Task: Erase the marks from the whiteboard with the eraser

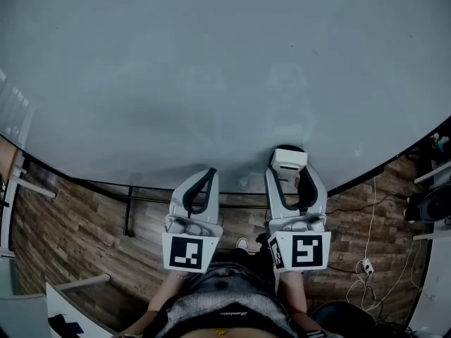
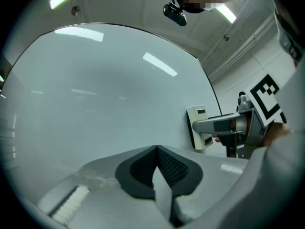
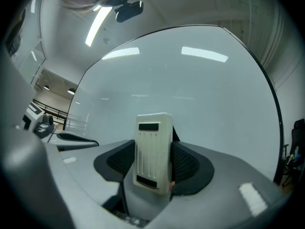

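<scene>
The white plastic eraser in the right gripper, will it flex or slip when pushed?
The white ribbed plastic eraser looks like a rigid shell, so probably stiff and light. Textured fingers of the right gripper clamp its sides, so slipping seems unlikely; the glossy whiteboard should let it glide.

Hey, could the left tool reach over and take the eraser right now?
Probably not as things stand. The eraser is clamped between the jaws of the right tool, which cover its sides, and the left tool is shut and empty. Nothing lies between the two tools, though.
</scene>
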### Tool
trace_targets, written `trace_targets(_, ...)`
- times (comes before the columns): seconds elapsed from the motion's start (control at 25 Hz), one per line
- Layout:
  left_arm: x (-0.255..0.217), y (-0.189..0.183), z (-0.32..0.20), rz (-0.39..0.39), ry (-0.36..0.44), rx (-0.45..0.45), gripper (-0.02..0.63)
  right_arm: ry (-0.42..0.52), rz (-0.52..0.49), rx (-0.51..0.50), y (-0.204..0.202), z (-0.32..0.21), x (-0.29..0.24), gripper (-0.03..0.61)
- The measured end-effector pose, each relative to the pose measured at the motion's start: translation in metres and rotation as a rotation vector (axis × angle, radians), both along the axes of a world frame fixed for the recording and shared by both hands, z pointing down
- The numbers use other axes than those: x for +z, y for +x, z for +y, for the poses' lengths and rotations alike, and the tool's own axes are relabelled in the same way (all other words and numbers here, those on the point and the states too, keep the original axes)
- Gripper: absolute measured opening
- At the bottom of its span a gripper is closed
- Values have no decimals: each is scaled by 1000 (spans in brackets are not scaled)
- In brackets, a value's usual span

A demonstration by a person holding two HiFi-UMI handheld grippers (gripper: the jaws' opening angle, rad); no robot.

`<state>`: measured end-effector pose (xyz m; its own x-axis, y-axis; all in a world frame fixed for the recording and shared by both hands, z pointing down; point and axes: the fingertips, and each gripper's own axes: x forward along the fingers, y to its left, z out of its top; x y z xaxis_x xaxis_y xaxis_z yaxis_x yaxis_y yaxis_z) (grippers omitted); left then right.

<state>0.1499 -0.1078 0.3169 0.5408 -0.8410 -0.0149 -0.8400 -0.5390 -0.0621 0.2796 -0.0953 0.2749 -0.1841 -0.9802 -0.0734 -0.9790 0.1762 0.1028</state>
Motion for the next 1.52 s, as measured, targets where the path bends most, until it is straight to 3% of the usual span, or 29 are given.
trace_targets(0.2, 1, -22, -9, 10, 3, 33, 5, 0, 13, -10, -38, -11, 1, 244)
trace_targets(0.4, 11, -66, -26, 19, 1, 39, 5, -9, 32, -3, -88, -29, 7, 244)
trace_targets(0.56, 9, -64, -23, 21, 3, 44, 5, -5, 34, -3, -89, -29, 5, 244)
trace_targets(0.76, 20, -134, -39, 40, -14, 37, 5, -12, 64, -27, -165, -48, 12, 244)
trace_targets(1.0, 20, -141, -36, 27, -21, 33, 5, -23, 92, -47, -169, -45, 8, 244)
trace_targets(1.28, 19, -151, -33, 11, -10, 49, 5, 52, 76, -44, -173, -43, -14, 245)
trace_targets(1.52, 21, -174, -27, 3, -14, 51, 5, 61, 87, -8, -181, -42, -10, 245)
